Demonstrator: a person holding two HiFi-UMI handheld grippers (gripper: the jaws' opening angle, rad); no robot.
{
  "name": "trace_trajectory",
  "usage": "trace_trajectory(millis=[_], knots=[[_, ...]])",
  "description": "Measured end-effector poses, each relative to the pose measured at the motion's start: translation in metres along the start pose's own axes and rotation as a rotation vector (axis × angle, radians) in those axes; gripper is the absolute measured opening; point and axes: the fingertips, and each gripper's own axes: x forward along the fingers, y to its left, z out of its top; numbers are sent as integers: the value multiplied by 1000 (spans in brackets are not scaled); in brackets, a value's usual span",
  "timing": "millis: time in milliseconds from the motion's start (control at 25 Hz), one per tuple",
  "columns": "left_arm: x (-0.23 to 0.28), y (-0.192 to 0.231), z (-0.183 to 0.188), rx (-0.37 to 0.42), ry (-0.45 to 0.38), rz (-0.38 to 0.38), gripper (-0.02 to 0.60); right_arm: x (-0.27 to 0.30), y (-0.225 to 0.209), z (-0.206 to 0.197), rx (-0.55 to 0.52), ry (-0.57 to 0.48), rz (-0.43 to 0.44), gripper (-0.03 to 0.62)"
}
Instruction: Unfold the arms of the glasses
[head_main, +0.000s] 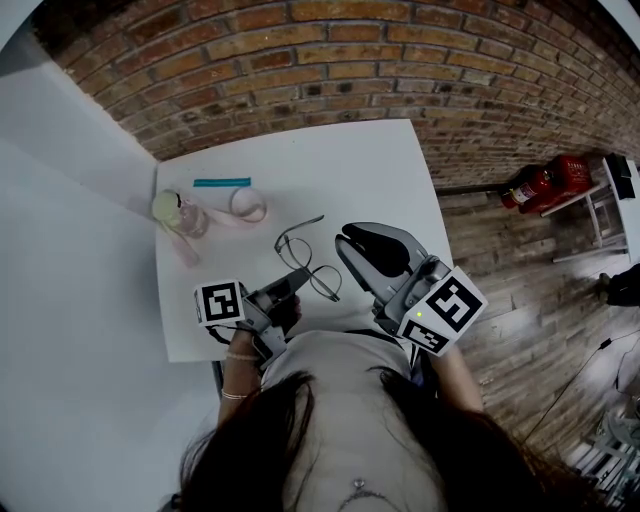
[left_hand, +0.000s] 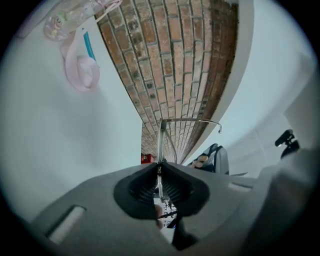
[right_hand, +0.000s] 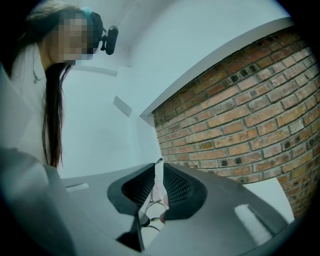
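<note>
Two grippers met on the glasses (head_main: 294, 250), which sat over the near middle of the table (head_main: 350, 170). The left gripper (left_hand: 160, 167) was clamped on the frame, one arm standing out toward the far right. The right gripper (right_hand: 159, 167), just right of the frame, had its jaws pinched almost together on a thin rod, seemingly the other arm, which lay nearest it.

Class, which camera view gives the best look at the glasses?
Head view: the glasses show whole, both lenses and one arm swung out. The left gripper view shows only a frame edge clamped in its jaws plus one arm. The right gripper view shows just thin wire bits between its jaws.
</note>
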Motion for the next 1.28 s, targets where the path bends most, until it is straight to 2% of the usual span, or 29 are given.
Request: trace_trajectory(millis=[240, 360, 600, 920, 1280], knots=[[2, -18, 9, 50, -36, 3, 21, 6, 7, -7, -24, 38, 17, 49], [0, -19, 14, 148, -31, 68, 21, 8, 9, -9, -19, 45, 27, 49], [1, -28, 18, 270, -23, 115, 21, 12, 14, -13, -19, 55, 43, 49], [3, -36, 17, 315, -30, 119, 21, 18, 21, -20, -13, 89, 73, 49], [6, -39, 16, 399, -26, 141, 21, 28, 26, -31, -6, 126, 94, 49]])
